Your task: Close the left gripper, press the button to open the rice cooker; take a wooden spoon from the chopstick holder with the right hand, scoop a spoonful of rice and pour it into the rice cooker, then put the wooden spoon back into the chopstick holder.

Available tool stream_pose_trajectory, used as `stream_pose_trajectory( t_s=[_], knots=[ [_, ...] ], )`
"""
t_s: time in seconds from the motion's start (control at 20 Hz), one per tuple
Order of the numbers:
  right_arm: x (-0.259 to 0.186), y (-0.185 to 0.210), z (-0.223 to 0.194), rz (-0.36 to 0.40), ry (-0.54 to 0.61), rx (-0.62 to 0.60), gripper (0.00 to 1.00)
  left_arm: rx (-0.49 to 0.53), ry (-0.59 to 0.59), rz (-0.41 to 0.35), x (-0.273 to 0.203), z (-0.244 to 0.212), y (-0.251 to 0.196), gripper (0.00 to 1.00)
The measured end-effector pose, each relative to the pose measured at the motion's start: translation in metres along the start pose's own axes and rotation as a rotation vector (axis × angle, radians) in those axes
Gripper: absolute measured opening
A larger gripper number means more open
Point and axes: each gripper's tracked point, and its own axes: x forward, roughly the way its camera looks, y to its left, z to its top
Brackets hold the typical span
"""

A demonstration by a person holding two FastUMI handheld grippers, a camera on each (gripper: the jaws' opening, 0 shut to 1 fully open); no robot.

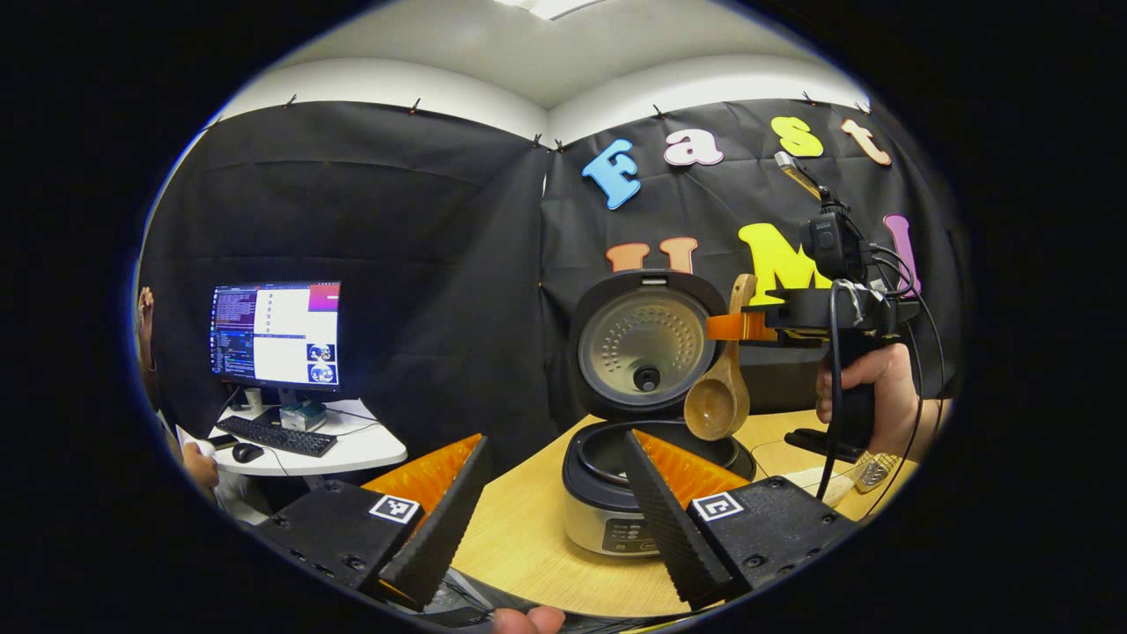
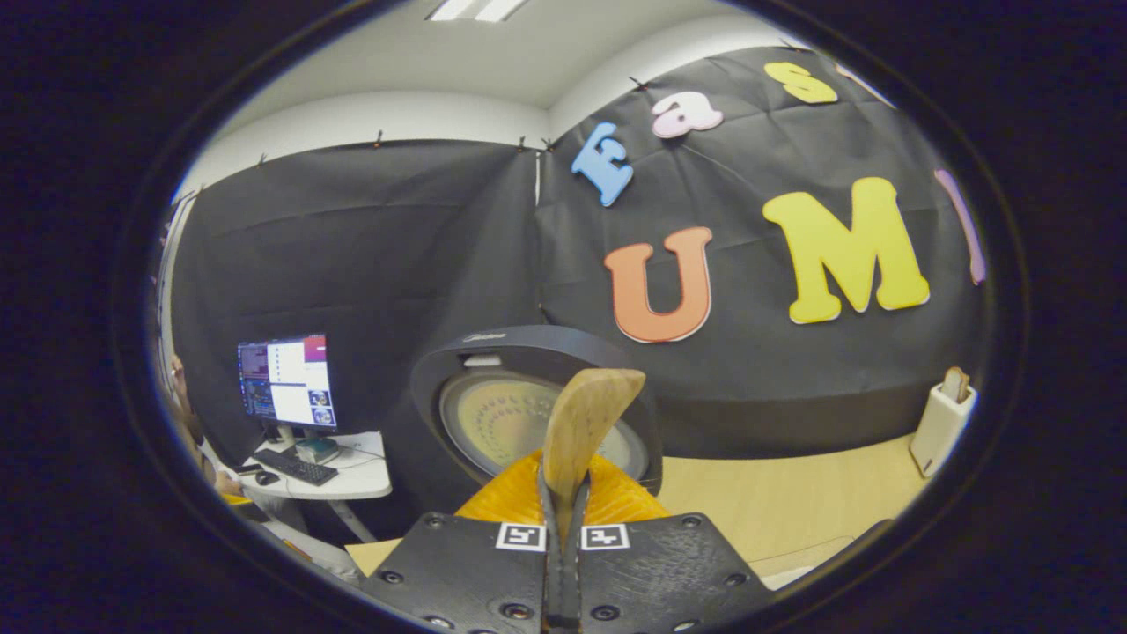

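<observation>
Right gripper clamps wooden spoon over open rice cooker.

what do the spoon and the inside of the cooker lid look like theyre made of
Spoon: wood, by its pale tan tone and faint grain in the bowl, smooth and matte. Rice cooker inner lid: looks like brushed metal, a dull silvery disc with rows of small dimples; its surrounding rim seems dark plastic, though the finish is hard to confirm.

Both gripper views low, near, facing open rice cooker, shared.
</observation>
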Motion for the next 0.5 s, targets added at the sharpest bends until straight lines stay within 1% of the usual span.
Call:
stream_pose_trajectory(
  t_s=[0.15,0.35,0.5],
  knots=[
    [-0.015,-0.022,0.002,-0.005,0.013,0.11,0.0,-0.002,0.014,-0.014,0.0,-0.003,-0.006,0.96],
    [-0.05,-0.067,0.014,-0.057,-0.013,0.248,0.0,-0.007,0.006,-0.047,0.001,0.0,-0.023,0.96],
    [-0.077,-0.105,0.009,-0.096,-0.012,0.341,0.0,-0.013,-0.002,-0.081,0.0,0.001,-0.04,0.96]
  ],
)
